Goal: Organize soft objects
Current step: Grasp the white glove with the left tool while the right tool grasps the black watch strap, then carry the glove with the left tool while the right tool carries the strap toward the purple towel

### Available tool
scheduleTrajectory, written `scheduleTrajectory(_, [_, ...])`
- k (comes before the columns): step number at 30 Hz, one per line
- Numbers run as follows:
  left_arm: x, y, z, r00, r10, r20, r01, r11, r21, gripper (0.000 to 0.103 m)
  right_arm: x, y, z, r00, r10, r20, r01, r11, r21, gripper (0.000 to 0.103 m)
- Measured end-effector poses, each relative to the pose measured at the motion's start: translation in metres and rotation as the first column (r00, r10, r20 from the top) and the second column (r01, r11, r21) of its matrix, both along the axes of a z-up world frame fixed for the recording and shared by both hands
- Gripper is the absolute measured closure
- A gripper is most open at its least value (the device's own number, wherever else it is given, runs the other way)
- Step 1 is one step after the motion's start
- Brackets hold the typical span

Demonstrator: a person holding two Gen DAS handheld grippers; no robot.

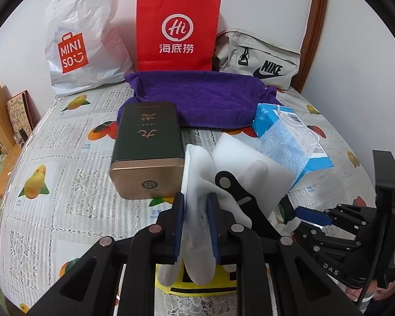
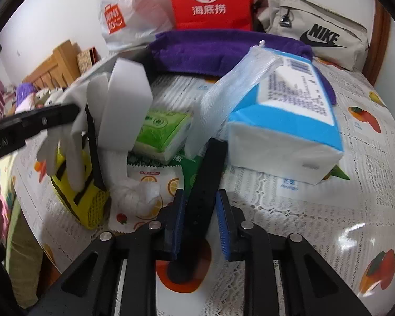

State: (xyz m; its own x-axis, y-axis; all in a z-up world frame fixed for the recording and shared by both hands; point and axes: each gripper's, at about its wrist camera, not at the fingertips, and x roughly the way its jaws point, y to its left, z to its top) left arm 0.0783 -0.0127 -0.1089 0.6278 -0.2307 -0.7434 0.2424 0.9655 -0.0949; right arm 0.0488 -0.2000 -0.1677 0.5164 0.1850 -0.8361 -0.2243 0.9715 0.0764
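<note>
My left gripper (image 1: 196,202) is shut on a white glove (image 1: 197,237), held above the table; the glove (image 2: 73,131) hangs at the left of the right wrist view. My right gripper (image 2: 200,205) is shut on a black strap (image 2: 205,181) that reaches forward between its blue pads. The strap (image 1: 239,192) also shows in the left wrist view, lying across the glove. A white foam block (image 2: 126,105) stands by the glove. A blue tissue pack (image 2: 284,121) lies ahead on the right. A purple towel (image 1: 205,97) lies at the back.
A dark tin box (image 1: 147,144) lies left of centre. A Miniso plastic bag (image 1: 84,39), a red paper bag (image 1: 176,31) and a beige Nike pouch (image 1: 260,58) stand along the wall. A green tissue pack (image 2: 163,131), snack packets (image 2: 150,192) and a yellow mesh item (image 2: 79,197) lie near.
</note>
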Motion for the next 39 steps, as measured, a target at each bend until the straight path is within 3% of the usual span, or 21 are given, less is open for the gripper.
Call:
scheduleTrajectory(7, [-0.003, 0.011, 0.006, 0.999, 0.027, 0.019, -0.027, 1.000, -0.010, 0.085, -0.021, -0.022, 0.009, 1.000, 0.001, -0.023, -0.002, 1.000, -0.027, 0.082])
scheduleTrajectory(14, [-0.002, 0.018, 0.006, 0.998, 0.053, 0.015, -0.053, 0.999, 0.000, 0.085, -0.029, -0.036, -0.001, 0.999, -0.031, -0.041, 0.030, 0.999, -0.026, 0.081])
scheduleTrajectory(17, [-0.003, 0.022, 0.006, 0.998, 0.062, 0.006, -0.062, 0.998, -0.005, 0.085, -0.025, -0.032, -0.002, 0.999, -0.033, -0.020, 0.032, 0.999, -0.006, 0.067])
scheduleTrajectory(19, [-0.003, 0.026, 0.005, 0.998, 0.067, 0.001, -0.067, 0.998, -0.012, 0.085, -0.025, -0.026, -0.004, 0.999, -0.035, 0.009, 0.036, 0.999, -0.037, 0.066])
scheduleTrajectory(22, [-0.005, 0.030, 0.006, 0.997, 0.074, 0.006, -0.074, 0.997, -0.020, 0.085, -0.025, -0.022, -0.005, 0.999, -0.023, 0.036, 0.026, 0.998, -0.063, 0.083])
scheduleTrajectory(25, [-0.006, 0.037, 0.005, 0.997, 0.074, -0.001, -0.074, 0.996, -0.047, 0.092, -0.023, -0.028, -0.003, 0.999, -0.027, 0.024, 0.028, 0.999, -0.024, 0.083])
scheduleTrajectory(30, [-0.010, 0.041, 0.004, 0.998, 0.068, -0.006, -0.068, 0.995, -0.066, 0.092, -0.030, -0.032, 0.004, 0.999, -0.033, 0.025, 0.033, 0.999, -0.022, 0.083])
scheduleTrajectory(34, [-0.011, 0.035, 0.010, 1.000, 0.001, -0.002, -0.001, 0.990, -0.140, 0.092, -0.035, -0.039, 0.013, 0.998, -0.044, 0.036, 0.045, 0.999, -0.027, 0.083])
scheduleTrajectory(35, [-0.010, 0.032, 0.010, 1.000, -0.021, -0.003, 0.020, 0.989, -0.147, 0.089, -0.036, -0.040, 0.014, 0.998, -0.049, 0.039, 0.050, 0.998, -0.032, 0.083])
scheduleTrajectory(37, [-0.007, 0.022, 0.007, 0.999, -0.035, -0.005, 0.034, 0.992, -0.120, 0.065, -0.036, -0.046, 0.016, 0.997, -0.068, 0.045, 0.070, 0.997, -0.036, 0.083])
scheduleTrajectory(38, [-0.005, 0.016, 0.005, 0.999, -0.038, -0.001, 0.038, 0.994, -0.100, 0.047, -0.035, -0.050, 0.017, 0.996, -0.080, 0.041, 0.082, 0.996, -0.032, 0.083])
scheduleTrajectory(39, [-0.004, 0.014, 0.003, 0.999, -0.037, 0.002, 0.037, 0.995, -0.093, 0.043, -0.034, -0.053, 0.016, 0.995, -0.087, 0.038, 0.088, 0.996, -0.028, 0.083])
